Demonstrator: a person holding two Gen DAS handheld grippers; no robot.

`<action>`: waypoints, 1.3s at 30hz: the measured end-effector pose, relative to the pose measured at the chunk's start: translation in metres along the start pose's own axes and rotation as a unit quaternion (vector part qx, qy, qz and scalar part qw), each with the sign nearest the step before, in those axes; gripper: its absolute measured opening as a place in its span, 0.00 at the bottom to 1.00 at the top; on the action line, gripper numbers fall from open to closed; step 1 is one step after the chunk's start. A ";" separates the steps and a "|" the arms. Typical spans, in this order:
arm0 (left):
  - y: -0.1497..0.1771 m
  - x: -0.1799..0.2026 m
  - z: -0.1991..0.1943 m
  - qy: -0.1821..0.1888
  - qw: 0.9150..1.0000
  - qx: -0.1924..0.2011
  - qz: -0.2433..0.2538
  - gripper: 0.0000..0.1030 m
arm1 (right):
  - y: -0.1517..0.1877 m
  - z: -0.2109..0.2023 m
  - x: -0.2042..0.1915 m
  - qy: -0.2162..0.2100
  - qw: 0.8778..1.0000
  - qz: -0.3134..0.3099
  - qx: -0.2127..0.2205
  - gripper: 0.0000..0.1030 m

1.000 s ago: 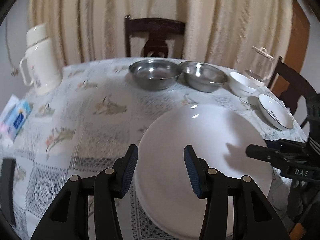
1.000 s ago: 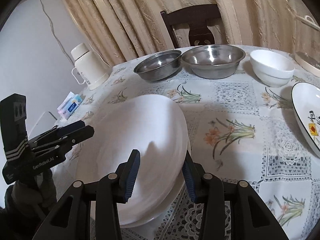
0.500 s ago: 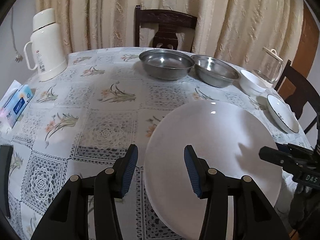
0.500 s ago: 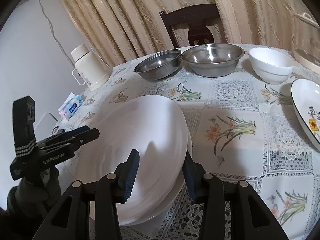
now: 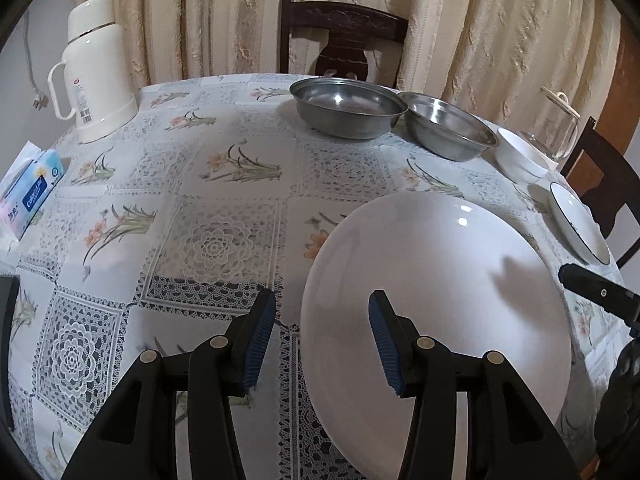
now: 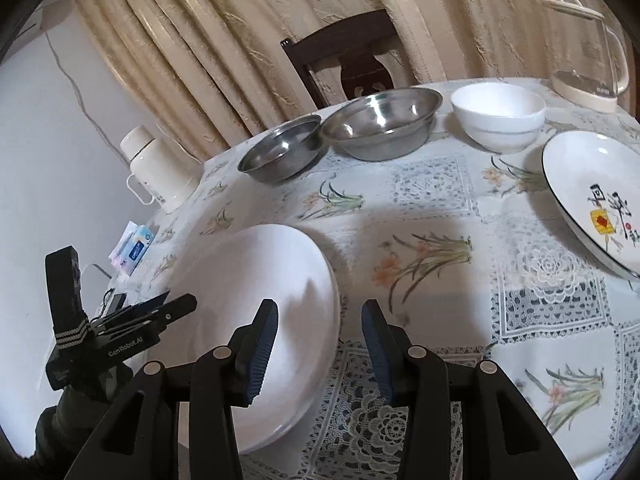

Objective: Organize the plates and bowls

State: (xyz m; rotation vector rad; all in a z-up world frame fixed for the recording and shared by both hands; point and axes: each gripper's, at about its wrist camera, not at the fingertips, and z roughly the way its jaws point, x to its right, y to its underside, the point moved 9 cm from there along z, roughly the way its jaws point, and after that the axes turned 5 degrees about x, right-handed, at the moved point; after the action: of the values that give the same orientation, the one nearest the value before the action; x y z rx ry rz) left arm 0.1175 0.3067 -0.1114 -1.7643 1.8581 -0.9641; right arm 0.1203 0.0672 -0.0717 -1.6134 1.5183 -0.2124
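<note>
Two large white plates [image 5: 440, 300] [image 6: 260, 300] lie stacked near the table's front edge. My left gripper [image 5: 322, 332] is open, low at the stack's left rim, and the rim sits between its blue pads. My right gripper [image 6: 320, 336] is open at the stack's right rim, holding nothing. Farther back stand two steel bowls [image 6: 284, 152] [image 6: 380, 124] touching each other, then a white bowl [image 6: 498, 116]. A black-rimmed patterned plate [image 6: 592, 196] lies at the right.
A cream thermos [image 5: 96, 68] and a tissue pack [image 5: 32, 192] sit at the table's left side. A glass kettle [image 6: 588, 68] stands at the back right. Dark wooden chairs [image 5: 344, 40] stand behind the table. A flowered lace cloth [image 5: 216, 240] covers the table.
Both grippers have drawn back outward from over the white plates, the left one leftward, the right one rightward. Both stayed open. The plates lie still.
</note>
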 end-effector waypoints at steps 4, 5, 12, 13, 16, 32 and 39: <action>-0.001 -0.001 0.000 -0.004 1.000 0.003 0.006 0.49 | 0.004 0.004 0.003 0.000 1.000 0.007 -0.004 0.45; -0.001 -0.001 0.001 -0.008 1.000 0.003 0.009 0.49 | 0.004 0.004 0.003 0.001 1.000 0.007 -0.003 0.45; -0.006 0.002 -0.002 -0.022 1.000 0.009 0.014 0.56 | 0.002 0.000 0.011 0.011 1.000 0.007 0.005 0.45; -0.006 0.003 -0.003 -0.023 1.000 0.009 0.015 0.56 | 0.003 0.000 0.012 0.011 1.000 0.008 0.004 0.45; -0.007 0.006 -0.005 -0.029 0.999 0.011 0.022 0.56 | 0.004 0.001 0.016 0.012 1.000 0.013 0.004 0.45; -0.014 0.027 -0.013 -0.045 0.998 0.020 0.048 0.59 | 0.005 -0.007 0.034 0.019 0.999 0.027 0.015 0.49; -0.020 0.049 -0.016 -0.043 0.997 0.025 0.067 0.59 | 0.002 -0.019 0.048 0.022 0.998 0.038 0.034 0.50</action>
State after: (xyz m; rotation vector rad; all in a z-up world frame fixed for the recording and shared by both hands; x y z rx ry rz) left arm 0.1140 0.2627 -0.0781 -1.6042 1.8551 -0.8636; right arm 0.1177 0.0165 -0.0824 -1.5046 1.5859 -0.2562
